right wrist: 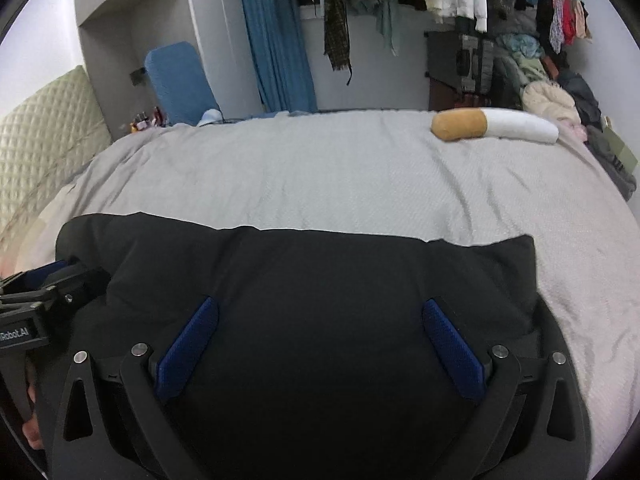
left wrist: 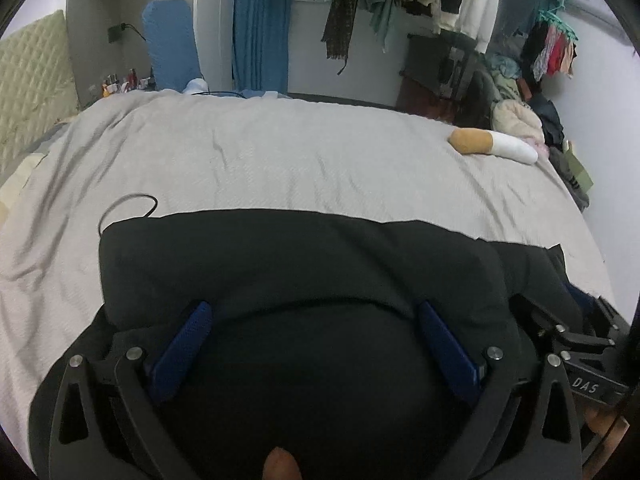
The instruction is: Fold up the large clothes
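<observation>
Now both claws hang spread and empty over the black garment [left wrist: 304,264] on the bed [left wrist: 280,152]. Left claw [left wrist: 316,316] and right claw [right wrist: 320,312] each have cloth lying between and under their pads. Best to pinch the near edge at matching points, then carry it evenly toward the far hem.

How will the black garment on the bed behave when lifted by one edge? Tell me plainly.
The black garment is likely floppy: it lies flat, following the grey bedcover. Lifted at one edge, the rest would probably sag and drag. It looks thick, so perhaps heavyish. Both the left tool and the right tool are open above it.
</observation>
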The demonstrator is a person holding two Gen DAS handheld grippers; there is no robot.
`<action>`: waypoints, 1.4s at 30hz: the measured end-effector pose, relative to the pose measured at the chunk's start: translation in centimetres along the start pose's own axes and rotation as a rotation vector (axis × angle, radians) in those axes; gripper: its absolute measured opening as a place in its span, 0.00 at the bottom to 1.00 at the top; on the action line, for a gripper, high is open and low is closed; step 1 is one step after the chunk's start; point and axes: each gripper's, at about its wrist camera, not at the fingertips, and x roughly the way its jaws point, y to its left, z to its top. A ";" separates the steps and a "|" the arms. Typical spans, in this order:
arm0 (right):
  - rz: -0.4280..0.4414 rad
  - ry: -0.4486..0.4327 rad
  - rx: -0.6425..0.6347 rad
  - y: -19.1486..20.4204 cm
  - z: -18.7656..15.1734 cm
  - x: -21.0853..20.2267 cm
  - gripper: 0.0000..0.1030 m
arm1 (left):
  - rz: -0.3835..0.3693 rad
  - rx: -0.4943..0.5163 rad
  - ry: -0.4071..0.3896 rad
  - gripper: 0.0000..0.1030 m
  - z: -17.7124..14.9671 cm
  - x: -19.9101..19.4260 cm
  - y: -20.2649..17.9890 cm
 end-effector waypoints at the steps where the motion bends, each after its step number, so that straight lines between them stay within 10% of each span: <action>1: -0.001 0.004 0.007 -0.1 0.2 0.6 1.00 | 0.001 0.000 -0.006 1.00 0.2 0.6 0.1; 14: -0.102 -0.008 -0.086 1.4 0.4 4.2 1.00 | 0.056 0.030 -0.012 1.00 0.2 4.2 -0.1; 27: -0.049 -0.091 -0.114 -1.7 -2.2 -3.5 1.00 | 0.141 0.072 -0.105 1.00 -4.0 -3.4 3.6; 42: -0.053 -0.126 -0.094 -4.0 -6.4 -2.6 1.00 | 0.060 0.011 -0.084 1.00 -8.1 -0.6 6.8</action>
